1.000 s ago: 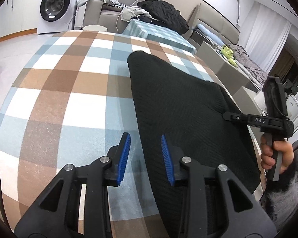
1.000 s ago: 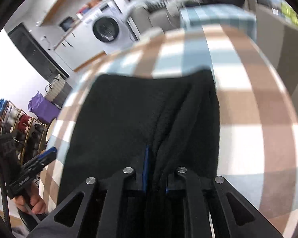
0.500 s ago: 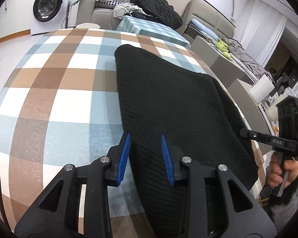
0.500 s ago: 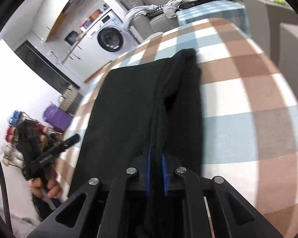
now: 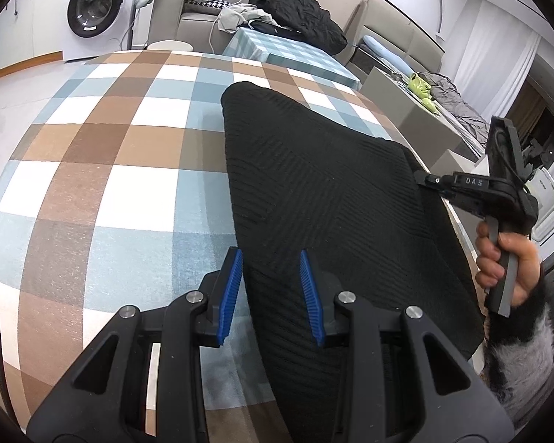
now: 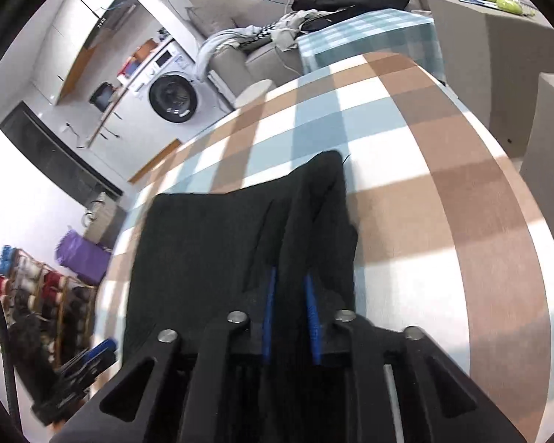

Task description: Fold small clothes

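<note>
Now the black knit garment (image 5: 336, 199) lies on the checked surface (image 5: 103, 170). Spread, the left hand-held gripper (image 5: 269, 291) straddles its near left edge; the right hand-held gripper (image 6: 290, 317) pinches a raised fold.

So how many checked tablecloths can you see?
2: the large brown, blue and white tablecloth under the black garment, and a smaller teal checked one beyond it near the sofa.
</note>
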`<state>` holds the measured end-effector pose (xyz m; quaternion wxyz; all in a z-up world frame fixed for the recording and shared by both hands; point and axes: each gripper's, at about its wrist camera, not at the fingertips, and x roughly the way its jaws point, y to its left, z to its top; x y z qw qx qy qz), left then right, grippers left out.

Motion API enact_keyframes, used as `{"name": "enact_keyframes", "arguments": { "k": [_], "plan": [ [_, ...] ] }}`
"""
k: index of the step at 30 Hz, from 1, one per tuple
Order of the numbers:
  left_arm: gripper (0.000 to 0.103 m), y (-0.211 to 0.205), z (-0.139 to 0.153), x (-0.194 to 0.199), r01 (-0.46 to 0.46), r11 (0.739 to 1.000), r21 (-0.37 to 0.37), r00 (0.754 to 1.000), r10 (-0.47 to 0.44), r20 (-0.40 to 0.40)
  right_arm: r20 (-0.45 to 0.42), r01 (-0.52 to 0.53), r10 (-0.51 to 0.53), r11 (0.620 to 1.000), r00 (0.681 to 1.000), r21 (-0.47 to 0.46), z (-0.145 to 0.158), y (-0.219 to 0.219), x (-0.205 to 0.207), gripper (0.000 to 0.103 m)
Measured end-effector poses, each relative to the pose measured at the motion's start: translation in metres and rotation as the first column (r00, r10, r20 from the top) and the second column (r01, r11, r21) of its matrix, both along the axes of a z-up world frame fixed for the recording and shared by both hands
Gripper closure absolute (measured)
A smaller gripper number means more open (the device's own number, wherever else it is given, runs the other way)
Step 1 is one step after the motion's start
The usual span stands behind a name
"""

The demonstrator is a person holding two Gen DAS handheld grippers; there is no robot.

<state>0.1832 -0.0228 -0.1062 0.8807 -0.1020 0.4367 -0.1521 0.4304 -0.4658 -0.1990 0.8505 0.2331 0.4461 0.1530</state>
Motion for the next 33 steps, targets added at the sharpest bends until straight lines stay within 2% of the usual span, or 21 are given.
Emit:
{"name": "enact_keyframes", "arguments": {
  "k": [1, 3, 4, 5, 7, 9, 10, 11, 13, 15, 17, 18, 19, 21, 23, 24, 25, 27, 28, 30, 33],
  "plan": [
    [0.074, 0.001, 0.0, 0.0, 0.0, 1.0, 0.0, 1.0, 0.0, 0.001, 0.012, -0.003, 0.003, 1.0, 1.0, -0.006, 0.003, 0.001, 0.002, 0.097],
    [0.074, 0.002, -0.001, 0.001, -0.002, 1.0, 0.002, 1.0, 0.002, 0.0, 0.115, -0.053, 0.053, 0.999, 0.992, -0.001, 0.018, 0.006, -0.003, 0.098],
    [0.074, 0.003, -0.001, 0.002, -0.003, 1.0, 0.001, 1.0, 0.003, -0.002, 0.155, -0.06, 0.064, 0.998, 0.986, -0.03, 0.025, 0.008, -0.007, 0.098],
    [0.074, 0.003, -0.002, 0.003, -0.004, 1.0, -0.001, 1.0, 0.004, -0.005, 0.16, -0.048, 0.061, 0.995, 0.985, -0.085, 0.027, 0.01, -0.008, 0.098],
    [0.074, 0.004, -0.004, 0.004, -0.003, 1.0, -0.001, 1.0, 0.003, -0.008, 0.083, -0.028, 0.038, 0.992, 0.996, -0.122, 0.015, 0.008, 0.0, 0.097],
    [0.074, 0.003, -0.005, 0.004, -0.004, 1.0, 0.003, 1.0, 0.004, -0.01, 0.001, -0.009, 0.01, 0.994, 1.0, -0.11, 0.001, 0.001, 0.006, 0.097],
    [0.074, 0.003, -0.004, 0.003, -0.003, 1.0, 0.001, 1.0, 0.003, -0.01, -0.005, 0.0, 0.0, 0.997, 1.0, -0.073, -0.001, -0.004, 0.004, 0.094],
    [0.074, 0.003, -0.004, 0.003, -0.003, 1.0, -0.001, 1.0, 0.003, -0.01, 0.01, 0.014, -0.013, 0.999, 1.0, -0.051, 0.004, -0.008, -0.002, 0.093],
    [0.074, 0.003, -0.005, 0.003, -0.001, 1.0, -0.002, 1.0, 0.001, -0.01, 0.041, 0.037, -0.034, 0.997, 0.999, -0.067, 0.017, -0.011, -0.013, 0.092],
    [0.074, 0.002, -0.005, 0.003, 0.0, 1.0, 0.001, 1.0, 0.0, -0.009, 0.083, 0.015, -0.012, 0.999, 0.996, -0.038, 0.031, -0.009, -0.024, 0.091],
    [0.074, 0.001, -0.004, 0.003, 0.002, 1.0, -0.002, 1.0, -0.002, -0.011, 0.095, -0.04, 0.041, 0.999, 0.995, -0.017, 0.039, 0.0, -0.03, 0.084],
    [0.074, 0.001, -0.004, 0.003, 0.003, 1.0, -0.002, 1.0, -0.003, -0.01, 0.091, -0.064, 0.065, 0.998, 0.994, -0.008, 0.04, 0.005, -0.031, 0.075],
    [0.074, 0.0, -0.004, 0.002, 0.004, 1.0, -0.001, 1.0, -0.004, -0.009, 0.083, -0.096, 0.096, 0.995, 0.992, -0.001, 0.039, 0.012, -0.031, 0.073],
    [0.074, 0.0, -0.004, 0.001, 0.007, 1.0, -0.001, 1.0, -0.007, -0.01, 0.05, -0.126, 0.128, 0.992, 0.991, -0.028, 0.03, 0.025, -0.028, 0.073],
    [0.074, -0.001, -0.003, 0.0, 0.009, 1.0, 0.002, 1.0, -0.009, -0.007, -0.021, -0.154, 0.153, 0.988, 0.988, -0.031, 0.011, 0.035, -0.019, 0.073],
    [0.074, -0.001, -0.002, -0.001, 0.009, 1.0, 0.004, 1.0, -0.009, -0.006, -0.033, -0.156, 0.155, 0.987, 0.987, -0.032, 0.005, 0.036, -0.018, 0.078],
    [0.074, -0.001, -0.001, -0.002, 0.01, 1.0, 0.006, 1.0, -0.01, -0.003, -0.032, -0.149, 0.148, 0.988, 0.988, -0.047, 0.003, 0.038, -0.017, 0.091],
    [0.074, 0.0, 0.001, -0.003, 0.01, 1.0, 0.01, 1.0, -0.01, 0.002, 0.047, -0.166, 0.167, 0.986, 0.985, -0.021, 0.014, 0.039, -0.02, 0.096],
    [0.074, 0.0, 0.002, -0.004, 0.011, 1.0, 0.011, 1.0, -0.011, 0.004, 0.112, -0.164, 0.167, 0.986, 0.98, -0.031, 0.027, 0.039, -0.025, 0.096],
    [0.074, -0.001, 0.003, -0.006, 0.014, 1.0, 0.007, 1.0, -0.014, 0.006, 0.117, -0.142, 0.152, 0.986, 0.981, -0.084, 0.033, 0.039, -0.026, 0.096],
    [0.074, -0.004, 0.004, -0.009, 0.025, 1.0, 0.01, 1.0, -0.025, 0.009, -0.002, -0.112, 0.113, 0.983, 0.994, -0.147, 0.012, 0.038, -0.015, 0.092]
  ]
}}
